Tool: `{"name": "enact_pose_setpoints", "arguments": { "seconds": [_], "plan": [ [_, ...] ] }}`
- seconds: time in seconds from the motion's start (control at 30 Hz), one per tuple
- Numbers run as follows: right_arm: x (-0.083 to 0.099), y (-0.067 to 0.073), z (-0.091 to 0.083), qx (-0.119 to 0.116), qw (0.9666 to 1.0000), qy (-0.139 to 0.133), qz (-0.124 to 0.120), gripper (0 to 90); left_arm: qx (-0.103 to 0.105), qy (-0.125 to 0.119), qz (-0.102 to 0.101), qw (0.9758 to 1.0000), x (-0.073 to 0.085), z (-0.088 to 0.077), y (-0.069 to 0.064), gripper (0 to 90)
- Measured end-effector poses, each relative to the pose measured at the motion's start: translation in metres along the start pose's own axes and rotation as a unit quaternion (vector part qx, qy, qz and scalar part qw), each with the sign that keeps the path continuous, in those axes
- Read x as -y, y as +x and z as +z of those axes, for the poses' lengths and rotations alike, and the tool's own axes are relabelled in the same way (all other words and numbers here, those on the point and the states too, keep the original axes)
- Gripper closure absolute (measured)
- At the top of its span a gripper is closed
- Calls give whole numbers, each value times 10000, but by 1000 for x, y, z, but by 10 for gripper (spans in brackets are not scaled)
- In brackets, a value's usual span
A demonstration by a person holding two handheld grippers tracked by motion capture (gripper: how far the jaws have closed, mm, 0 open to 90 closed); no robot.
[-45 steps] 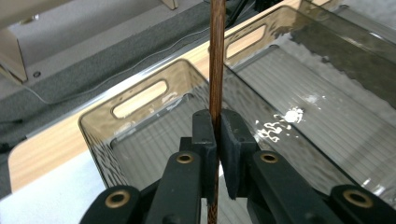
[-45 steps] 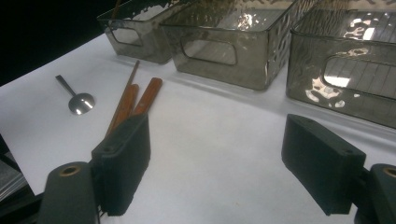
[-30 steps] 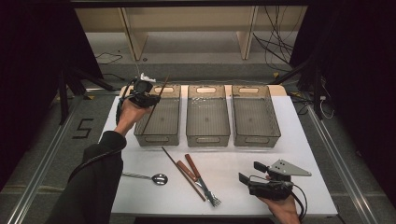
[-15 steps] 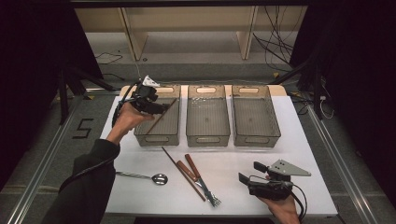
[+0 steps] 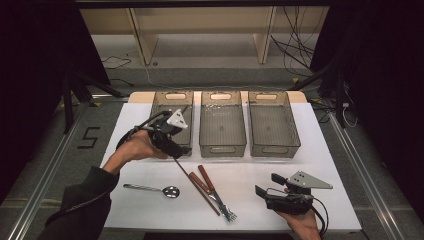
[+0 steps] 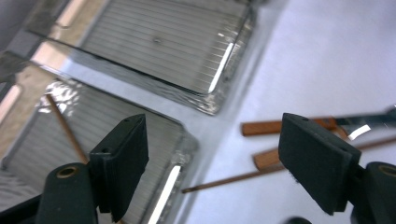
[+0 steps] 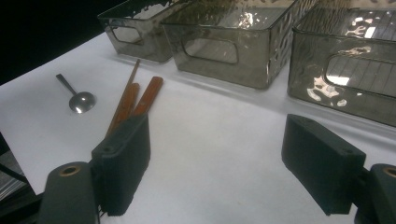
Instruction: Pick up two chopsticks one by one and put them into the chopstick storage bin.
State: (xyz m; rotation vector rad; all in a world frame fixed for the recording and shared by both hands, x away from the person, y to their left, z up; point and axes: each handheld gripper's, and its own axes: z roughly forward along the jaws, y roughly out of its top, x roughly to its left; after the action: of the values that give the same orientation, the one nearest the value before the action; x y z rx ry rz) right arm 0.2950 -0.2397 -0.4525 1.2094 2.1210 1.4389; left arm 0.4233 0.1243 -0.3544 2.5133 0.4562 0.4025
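We see one chopstick (image 6: 65, 128) in the ten-o'clock bin (image 5: 170, 122), probably; chopstick (image 5: 196, 185), fork (image 5: 214, 187), spoon (image 5: 152, 189) remain; left gripper (image 5: 179, 149) jaws just spread, empty; right gripper (image 5: 266, 186) spread.

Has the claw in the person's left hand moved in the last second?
Yes. The left claw has drawn back from over the far end of the left bin to its near edge, toward the person, its jaws just opening with nothing between them.
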Motion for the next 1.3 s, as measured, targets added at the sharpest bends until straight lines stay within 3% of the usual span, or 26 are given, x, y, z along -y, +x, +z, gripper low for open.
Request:
{"name": "enact_pose_setpoints", "arguments": {
  "seconds": [0.17,0.3,0.4,0.57,0.63,0.83,0.93,0.97,1.0,1.03,1.1,1.23,1.3],
  "plan": [
    [0,0,0,-5,10000,-1,-11,246,271,326,372,9984,4,13,-15,230],
    [0,0,0,-3,10000,-1,1,246,455,628,661,9948,8,24,-23,226],
    [0,0,0,-8,10000,-4,-9,246,562,870,838,9911,10,32,-26,224],
    [0,0,0,-7,10000,1,0,246,713,1247,1163,9828,13,46,-31,224],
    [0,0,0,-11,10000,2,-11,246,781,1382,1206,9799,14,52,-32,223],
    [0,0,0,-15,10000,-1,1,246,935,1635,1425,9717,21,72,-29,221],
    [0,0,0,-16,10000,6,5,246,957,1786,1616,9658,23,79,-29,225],
    [0,0,0,-17,10000,11,7,246,976,1804,1594,9657,24,82,-29,229],
    [0,0,1,-22,10000,9,-9,246,988,1849,1667,9635,24,84,-29,234],
    [0,0,0,-28,10000,19,-4,246,989,1857,1637,9638,24,86,-29,240],
    [0,0,0,-27,10000,23,4,246,1020,1919,1715,9609,24,89,-28,250],
    [0,0,1,-27,10000,13,-5,246,1072,1979,1745,9586,24,95,-27,272],
    [0,0,1,-27,10000,17,2,246,1063,2060,1789,9562,25,97,-27,286]
  ]
}}
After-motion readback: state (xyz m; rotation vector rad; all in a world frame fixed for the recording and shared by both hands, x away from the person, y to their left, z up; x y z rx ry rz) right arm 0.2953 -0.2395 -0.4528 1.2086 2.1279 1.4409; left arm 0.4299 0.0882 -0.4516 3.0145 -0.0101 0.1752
